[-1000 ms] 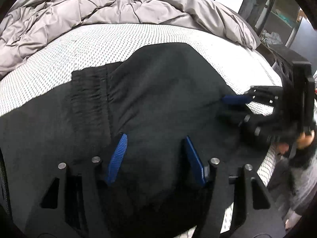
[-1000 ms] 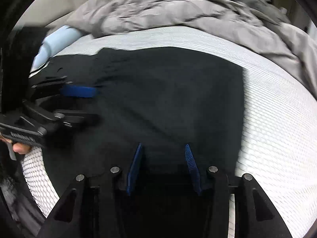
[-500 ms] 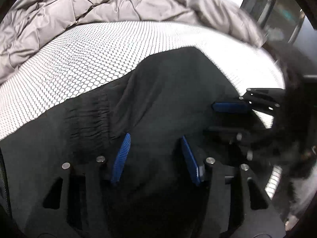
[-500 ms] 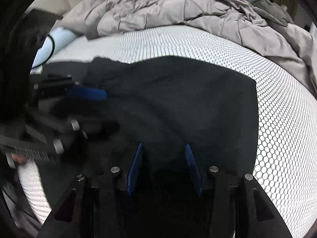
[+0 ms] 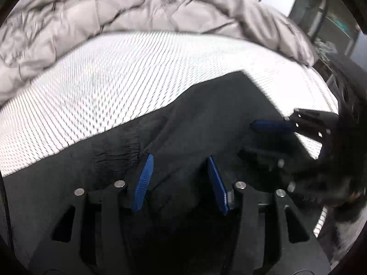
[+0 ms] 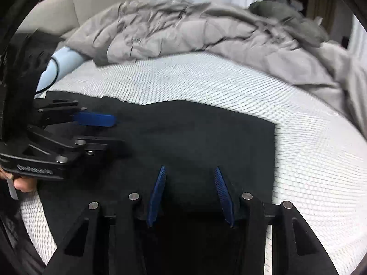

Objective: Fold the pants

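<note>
Black pants (image 5: pixel 206 119) lie folded flat on the white mesh mattress (image 5: pixel 128 78); they also show in the right wrist view (image 6: pixel 195 133). The gathered waistband (image 5: pixel 114 146) is left of my left gripper. My left gripper (image 5: pixel 179 158) is open just above the cloth, nothing between its blue pads. My right gripper (image 6: pixel 189 169) is open over the near part of the pants, also empty. The right gripper appears at the right in the left wrist view (image 5: pixel 273 137), and the left gripper at the left in the right wrist view (image 6: pixel 101 130).
A rumpled grey duvet (image 6: pixel 195 29) is heaped along the far side of the mattress, also in the left wrist view (image 5: pixel 114 16). A light blue pillow (image 6: pixel 62 64) lies at the far left. Dark shelving (image 5: pixel 330 23) stands beyond the bed's right edge.
Both grippers have drawn back toward me and tilted, so the pants sit lower in view and more bare mattress shows. Both stay open. The pants lie as before.
</note>
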`<control>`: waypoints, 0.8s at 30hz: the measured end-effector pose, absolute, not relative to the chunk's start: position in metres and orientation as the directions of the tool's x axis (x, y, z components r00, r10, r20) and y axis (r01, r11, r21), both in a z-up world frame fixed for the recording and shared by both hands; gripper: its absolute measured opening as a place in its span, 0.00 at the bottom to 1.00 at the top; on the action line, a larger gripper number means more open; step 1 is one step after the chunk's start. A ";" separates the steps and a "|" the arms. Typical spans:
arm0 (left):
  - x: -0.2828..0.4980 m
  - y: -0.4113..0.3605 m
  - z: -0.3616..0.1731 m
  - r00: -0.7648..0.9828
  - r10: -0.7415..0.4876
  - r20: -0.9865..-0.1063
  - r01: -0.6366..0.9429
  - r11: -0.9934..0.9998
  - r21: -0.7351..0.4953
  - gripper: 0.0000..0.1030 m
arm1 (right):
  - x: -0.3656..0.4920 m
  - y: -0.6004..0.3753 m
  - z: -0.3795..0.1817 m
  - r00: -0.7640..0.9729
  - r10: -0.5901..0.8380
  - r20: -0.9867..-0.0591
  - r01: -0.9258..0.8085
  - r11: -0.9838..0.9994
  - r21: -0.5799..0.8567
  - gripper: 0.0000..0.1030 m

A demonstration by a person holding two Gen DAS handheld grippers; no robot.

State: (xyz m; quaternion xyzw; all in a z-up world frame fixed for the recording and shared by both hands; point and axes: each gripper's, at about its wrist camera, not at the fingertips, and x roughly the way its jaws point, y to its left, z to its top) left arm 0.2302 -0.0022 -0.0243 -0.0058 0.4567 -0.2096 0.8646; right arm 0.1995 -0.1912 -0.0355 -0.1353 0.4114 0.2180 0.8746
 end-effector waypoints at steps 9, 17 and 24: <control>0.223 0.013 -0.020 0.502 -0.390 -0.772 0.377 0.902 -0.210 0.34 | 0.206 -0.234 -0.040 0.620 0.036 -0.784 -0.335 0.915 -0.224 0.45; 0.249 -0.017 -0.028 0.515 -0.331 -0.791 0.305 0.933 -0.192 0.34 | 0.218 -0.199 -0.014 0.683 0.251 -0.686 -0.376 0.926 -0.036 0.49; 0.238 0.025 -0.030 0.491 -0.434 -0.756 0.320 0.897 -0.306 0.26 | 0.253 -0.189 -0.047 0.642 0.016 -0.767 -0.250 0.950 -0.189 0.48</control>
